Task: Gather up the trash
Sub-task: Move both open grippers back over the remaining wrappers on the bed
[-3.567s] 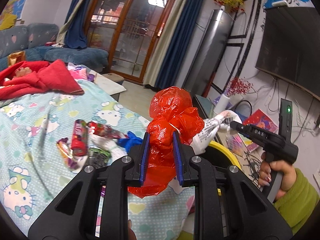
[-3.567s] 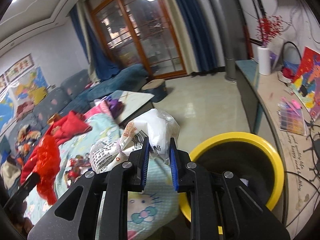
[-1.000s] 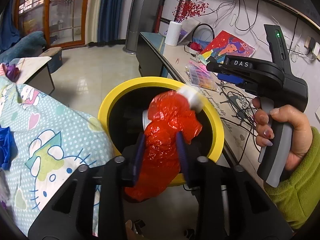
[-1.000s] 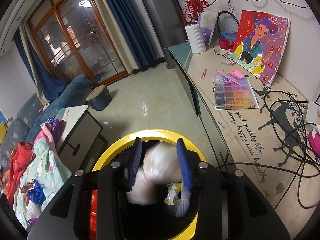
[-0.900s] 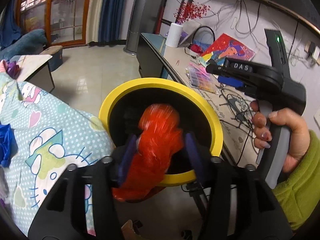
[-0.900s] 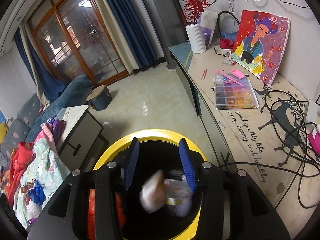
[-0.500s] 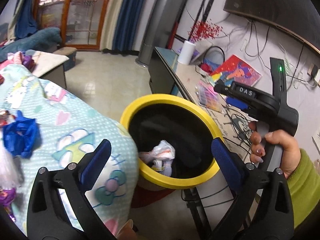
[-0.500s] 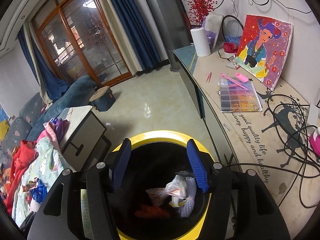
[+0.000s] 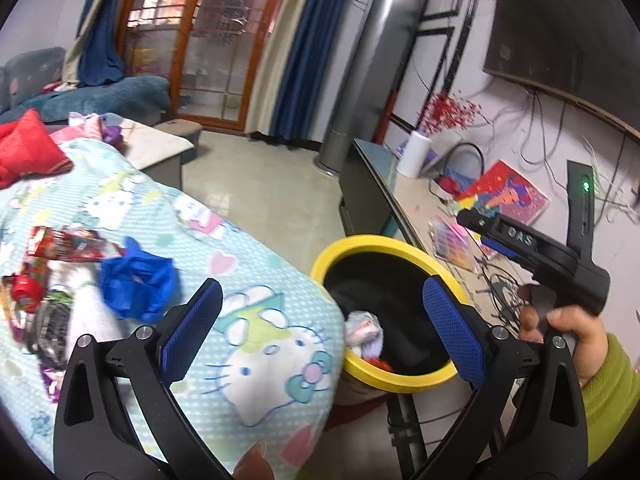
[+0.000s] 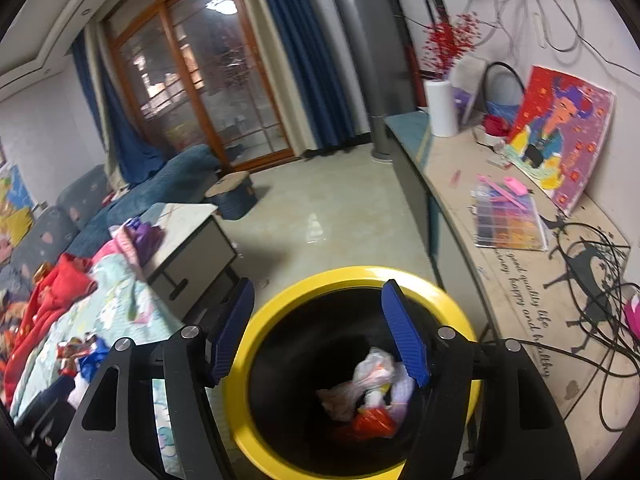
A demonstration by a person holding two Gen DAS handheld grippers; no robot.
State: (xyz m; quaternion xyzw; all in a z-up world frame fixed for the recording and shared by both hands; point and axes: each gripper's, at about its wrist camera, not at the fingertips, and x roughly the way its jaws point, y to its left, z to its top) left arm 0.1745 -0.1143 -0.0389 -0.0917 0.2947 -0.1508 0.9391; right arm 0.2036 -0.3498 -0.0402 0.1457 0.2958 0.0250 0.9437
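A yellow-rimmed black bin (image 9: 360, 242) stands beside the cartoon-print blanket (image 9: 256, 280); it also shows in the right wrist view (image 10: 348, 274). Inside lie a white printed bag (image 10: 370, 368) and a red plastic bag (image 10: 370, 420). My left gripper (image 9: 324, 328) is open and empty, over the blanket's edge and the bin's left rim. My right gripper (image 10: 320, 332) is open and empty above the bin mouth; its body shows in the left wrist view (image 9: 532, 240). On the blanket lie a crumpled blue bag (image 9: 138, 284) and red snack wrappers (image 9: 66, 244).
A long sideboard (image 10: 520, 264) to the right of the bin holds a bead box (image 10: 506, 220), a painting (image 10: 560, 132), a white vase (image 10: 440, 108) and cables. A low white table (image 10: 188, 236) and bare floor (image 10: 320, 216) lie beyond. A red garment (image 9: 24, 152) lies on the blanket.
Both grippers opened over the bin and the red bag and the white bag dropped in. The left gripper has since swung left and back over the blanket; the right has risen slightly.
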